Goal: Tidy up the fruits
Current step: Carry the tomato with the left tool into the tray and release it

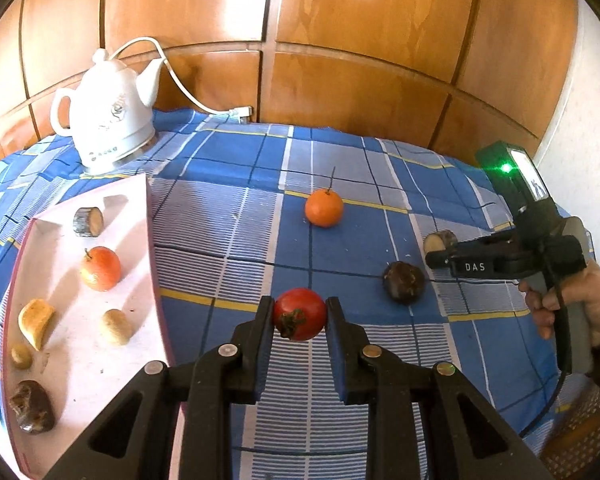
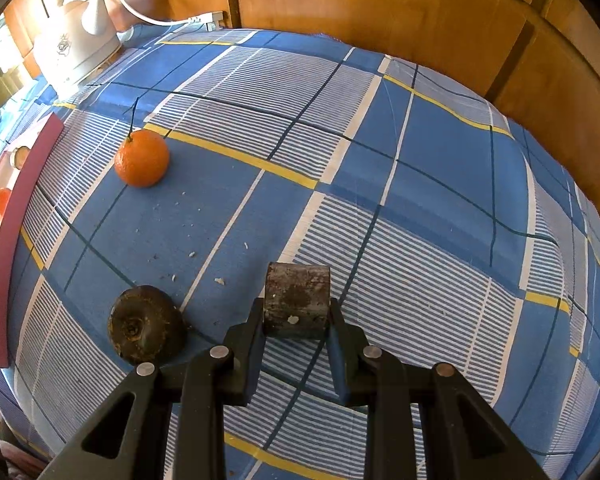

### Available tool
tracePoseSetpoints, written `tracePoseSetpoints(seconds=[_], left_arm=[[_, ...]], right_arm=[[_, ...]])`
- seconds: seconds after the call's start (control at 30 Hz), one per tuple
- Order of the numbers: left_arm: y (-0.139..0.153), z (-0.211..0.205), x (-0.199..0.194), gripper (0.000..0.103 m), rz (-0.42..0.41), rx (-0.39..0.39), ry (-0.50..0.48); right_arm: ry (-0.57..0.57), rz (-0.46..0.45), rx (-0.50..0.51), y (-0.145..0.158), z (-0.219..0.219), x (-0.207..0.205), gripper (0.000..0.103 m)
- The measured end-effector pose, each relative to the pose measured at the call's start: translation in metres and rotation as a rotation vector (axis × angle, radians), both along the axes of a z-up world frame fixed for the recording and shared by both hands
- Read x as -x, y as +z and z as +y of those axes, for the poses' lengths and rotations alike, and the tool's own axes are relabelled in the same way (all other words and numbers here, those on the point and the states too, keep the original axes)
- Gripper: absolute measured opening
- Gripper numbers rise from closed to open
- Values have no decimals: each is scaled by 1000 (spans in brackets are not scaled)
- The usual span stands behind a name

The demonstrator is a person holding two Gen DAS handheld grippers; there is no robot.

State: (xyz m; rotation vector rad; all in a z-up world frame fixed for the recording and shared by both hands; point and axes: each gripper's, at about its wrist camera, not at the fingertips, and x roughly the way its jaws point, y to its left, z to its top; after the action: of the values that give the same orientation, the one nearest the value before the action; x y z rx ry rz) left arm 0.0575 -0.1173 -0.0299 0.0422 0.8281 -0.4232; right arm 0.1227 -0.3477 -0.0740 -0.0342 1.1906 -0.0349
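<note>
Left tool: gripping the round red tomato-like fruit.
Right tool: clamping the dark cut cylinder.
Pale pink tray: lying left, nearer the left tool.

I see a white ceramic electric kettle standing at the far left of the blue checked tablecloth. Its white power cord loops from behind it to a plug lying at the cloth's far edge, against the wooden panelled wall.
</note>
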Motion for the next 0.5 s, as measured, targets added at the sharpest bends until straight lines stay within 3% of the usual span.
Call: tracePoseSetpoints(seconds=[0.5], left_arm=[[18,31,3,25,-59,-5,92]], right_arm=[[11,-8,16,1,2,1,28]])
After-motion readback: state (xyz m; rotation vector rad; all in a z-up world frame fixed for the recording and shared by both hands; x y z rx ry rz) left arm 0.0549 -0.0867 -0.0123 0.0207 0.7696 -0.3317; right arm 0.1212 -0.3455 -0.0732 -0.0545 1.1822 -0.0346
